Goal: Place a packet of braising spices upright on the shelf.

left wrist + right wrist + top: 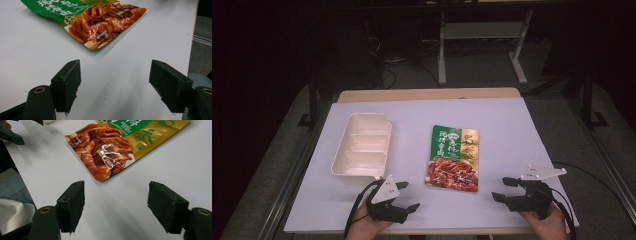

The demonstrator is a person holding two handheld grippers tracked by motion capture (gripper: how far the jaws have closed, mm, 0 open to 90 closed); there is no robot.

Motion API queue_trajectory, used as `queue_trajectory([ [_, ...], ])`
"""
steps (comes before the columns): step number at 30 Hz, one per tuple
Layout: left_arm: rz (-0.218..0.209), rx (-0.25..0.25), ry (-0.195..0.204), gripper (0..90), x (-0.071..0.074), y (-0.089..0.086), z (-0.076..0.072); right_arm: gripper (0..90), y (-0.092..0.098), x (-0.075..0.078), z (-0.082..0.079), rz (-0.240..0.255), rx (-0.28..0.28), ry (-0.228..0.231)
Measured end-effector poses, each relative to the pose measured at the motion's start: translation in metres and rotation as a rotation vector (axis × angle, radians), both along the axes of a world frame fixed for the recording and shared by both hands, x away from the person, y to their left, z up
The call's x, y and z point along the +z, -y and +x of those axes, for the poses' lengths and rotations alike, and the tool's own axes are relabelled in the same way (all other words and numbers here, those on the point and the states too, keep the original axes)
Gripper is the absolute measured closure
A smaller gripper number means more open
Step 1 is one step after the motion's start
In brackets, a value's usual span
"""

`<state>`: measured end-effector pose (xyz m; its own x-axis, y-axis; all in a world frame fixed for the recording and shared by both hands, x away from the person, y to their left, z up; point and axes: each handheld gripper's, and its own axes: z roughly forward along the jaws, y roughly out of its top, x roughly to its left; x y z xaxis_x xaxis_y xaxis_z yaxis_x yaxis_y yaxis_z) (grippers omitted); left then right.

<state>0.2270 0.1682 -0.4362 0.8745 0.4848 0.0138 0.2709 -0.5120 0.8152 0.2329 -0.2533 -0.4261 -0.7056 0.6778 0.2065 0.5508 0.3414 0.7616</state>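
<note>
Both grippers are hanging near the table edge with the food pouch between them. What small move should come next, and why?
Probably ease the right gripper forward to the near edge of the pouch. Its jaws stand open and empty, the pouch lies flat and untouched just ahead, and the compartment tray waits empty beside the left gripper.

A white-topped table (512,130) bears a compartmented tray (362,145) and a food pouch (453,157).
</note>
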Motion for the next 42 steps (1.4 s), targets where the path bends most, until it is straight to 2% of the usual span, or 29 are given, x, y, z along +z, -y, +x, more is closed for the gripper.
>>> queue_trajectory([
  [16, -0.003, -0.014, -0.007, 30.3, 0.002, 0.007, 0.004, 29.0, 0.000, 0.002, 0.000, 0.014, 0.000, 0.010],
  [20, -0.007, -0.019, -0.007, 35.0, 0.003, 0.009, 0.005, 28.7, 0.001, 0.000, 0.002, 0.014, 0.003, 0.007],
  [32, -0.017, -0.014, -0.018, 49.9, 0.009, 0.023, 0.030, 27.8, -0.001, 0.000, 0.007, 0.007, 0.000, 0.002],
  [35, -0.006, -0.019, -0.022, 51.4, 0.006, 0.029, 0.036, 27.7, -0.002, 0.000, 0.008, 0.013, -0.002, 0.005],
  [38, 0.011, -0.021, -0.024, 58.0, 0.004, 0.036, 0.043, 26.7, -0.005, 0.004, 0.012, 0.009, -0.005, 0.013],
  [40, 0.007, -0.025, -0.026, 60.0, 0.004, 0.039, 0.047, 26.2, -0.006, 0.004, 0.014, 0.008, -0.007, 0.011],
  [42, 0.019, -0.031, -0.032, 66.0, 0.004, 0.043, 0.050, 25.2, -0.009, 0.004, 0.020, 0.007, -0.010, -0.002],
])
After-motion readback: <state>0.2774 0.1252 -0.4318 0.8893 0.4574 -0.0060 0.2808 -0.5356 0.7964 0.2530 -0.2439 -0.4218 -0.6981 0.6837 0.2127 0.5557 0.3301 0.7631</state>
